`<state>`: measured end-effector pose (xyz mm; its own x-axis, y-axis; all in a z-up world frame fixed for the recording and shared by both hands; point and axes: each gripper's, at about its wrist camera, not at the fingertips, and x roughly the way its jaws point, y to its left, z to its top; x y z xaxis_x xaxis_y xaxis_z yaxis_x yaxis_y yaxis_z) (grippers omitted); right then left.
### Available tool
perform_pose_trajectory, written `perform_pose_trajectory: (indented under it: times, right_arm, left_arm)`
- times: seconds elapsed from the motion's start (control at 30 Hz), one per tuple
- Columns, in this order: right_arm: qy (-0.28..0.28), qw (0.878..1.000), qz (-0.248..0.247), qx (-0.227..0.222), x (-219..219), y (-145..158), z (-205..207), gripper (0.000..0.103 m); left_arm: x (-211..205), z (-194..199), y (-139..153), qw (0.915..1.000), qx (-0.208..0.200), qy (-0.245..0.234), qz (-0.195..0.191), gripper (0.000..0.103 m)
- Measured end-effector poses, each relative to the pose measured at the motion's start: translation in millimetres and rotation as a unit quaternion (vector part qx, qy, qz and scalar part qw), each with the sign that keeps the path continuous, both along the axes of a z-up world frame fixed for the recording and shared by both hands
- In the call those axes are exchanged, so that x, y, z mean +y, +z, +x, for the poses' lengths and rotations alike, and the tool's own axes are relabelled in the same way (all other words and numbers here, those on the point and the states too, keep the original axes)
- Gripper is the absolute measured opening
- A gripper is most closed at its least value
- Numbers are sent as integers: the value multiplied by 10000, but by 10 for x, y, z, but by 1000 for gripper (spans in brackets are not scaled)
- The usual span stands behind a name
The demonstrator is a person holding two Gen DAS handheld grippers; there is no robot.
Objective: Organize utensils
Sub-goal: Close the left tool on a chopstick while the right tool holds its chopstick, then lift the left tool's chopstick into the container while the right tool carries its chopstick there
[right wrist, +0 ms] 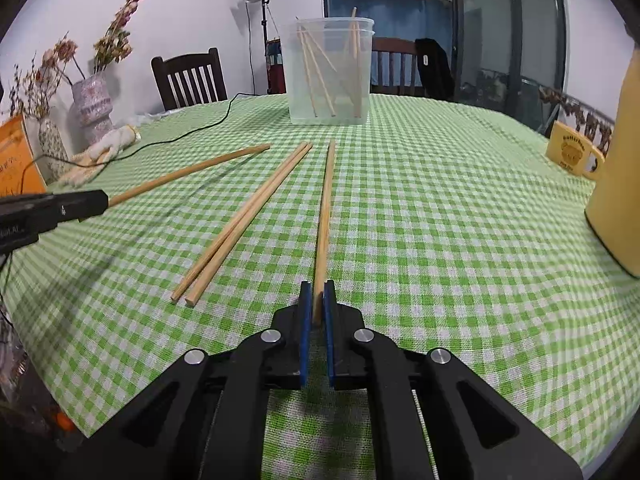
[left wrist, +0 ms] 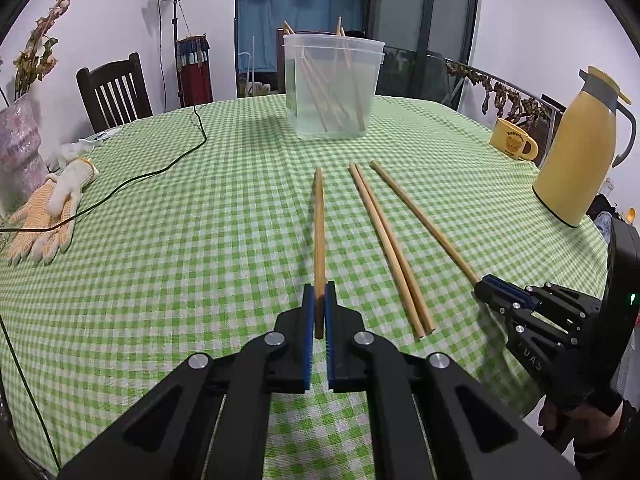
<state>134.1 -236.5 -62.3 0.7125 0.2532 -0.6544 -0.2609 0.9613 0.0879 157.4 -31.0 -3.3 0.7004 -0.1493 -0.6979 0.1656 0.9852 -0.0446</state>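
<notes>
My left gripper (left wrist: 319,286) is shut on the near end of a wooden chopstick (left wrist: 319,220), which points away towards a clear plastic tub (left wrist: 332,92) holding several chopsticks. In the right wrist view the left gripper (right wrist: 105,200) holds that chopstick (right wrist: 188,174) just above the cloth. A pair of chopsticks (left wrist: 386,248) (right wrist: 244,220) lies between the two grippers. My right gripper (right wrist: 317,285) (left wrist: 484,283) straddles the near end of another chopstick (right wrist: 326,208) (left wrist: 424,220) that lies flat on the cloth. Its blue pads stand slightly off the wood on both sides.
A green checked cloth (left wrist: 200,260) covers the round table. A yellow thermos jug (left wrist: 580,152) and yellow mug (left wrist: 514,140) stand at the right edge. Work gloves (left wrist: 48,208), a black cable (left wrist: 160,172) and vases (right wrist: 90,108) are at the left. Chairs (right wrist: 188,76) stand behind.
</notes>
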Motion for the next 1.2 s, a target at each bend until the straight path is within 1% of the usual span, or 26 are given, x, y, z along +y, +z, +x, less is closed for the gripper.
perform_pose_trajectory:
  times: [0.07,0.1,0.2,0.33,0.4,0.5,0.53,0.57,0.63,0.7,0.77,0.83,0.93,1.03,1.13,1.2]
  right_arm:
    - [81,10000,-31,-23,35,-1,-16,25]
    - [101,9998,-132,-64,71,-3,-30,26]
    - [58,9998,-187,-107,98,-9,-39,26]
    - [128,9997,-222,-35,101,-2,-20,20]
    - [119,9997,-204,-12,78,0,-21,15]
    - [84,9999,-107,39,35,8,-31,13]
    - [45,9999,-104,40,19,6,-35,11]
    - [15,9999,-111,35,-4,7,-46,6]
    - [-39,9999,35,98,-46,8,-45,5]
    - [3,9999,-64,113,-28,27,-57,4]
    - [4,9999,-104,-54,-22,107,-97,4]
    - [28,9998,-79,-182,-25,217,-119,4]
    - [73,9983,-112,-574,-15,472,-167,4]
    - [144,9954,-159,-933,-12,713,-178,4]
    - [217,9919,-132,-1245,-38,964,-166,4]
    - [274,9884,-181,-1481,-63,1120,-151,4]
  left_arm:
    - [2,1,-16,10000,41,-27,-29,2]
    - [4,-2,-22,10000,37,-22,-44,2]
    - [2,-17,-40,10000,21,-41,-40,2]
    - [15,-17,-47,10000,17,-52,-57,2]
    - [21,-19,-43,10000,14,-55,-78,2]
    - [38,-31,-50,10000,6,-53,-79,2]
    - [36,-32,-53,9999,13,-59,-94,2]
    - [38,-39,-49,9999,6,-66,-93,2]
    - [45,-52,-33,9999,-23,-67,-90,2]
    - [66,-51,-8,9999,-44,-58,-123,2]
    - [85,-48,60,9998,-91,-74,-174,2]
    - [85,-60,168,9996,-248,-102,-131,2]
    - [107,-53,348,9987,-484,-169,43,2]
    - [200,-6,577,9980,-587,-232,-28,2]
    - [229,32,816,9964,-782,-316,119,2]
    - [252,73,956,9958,-816,-388,114,2]
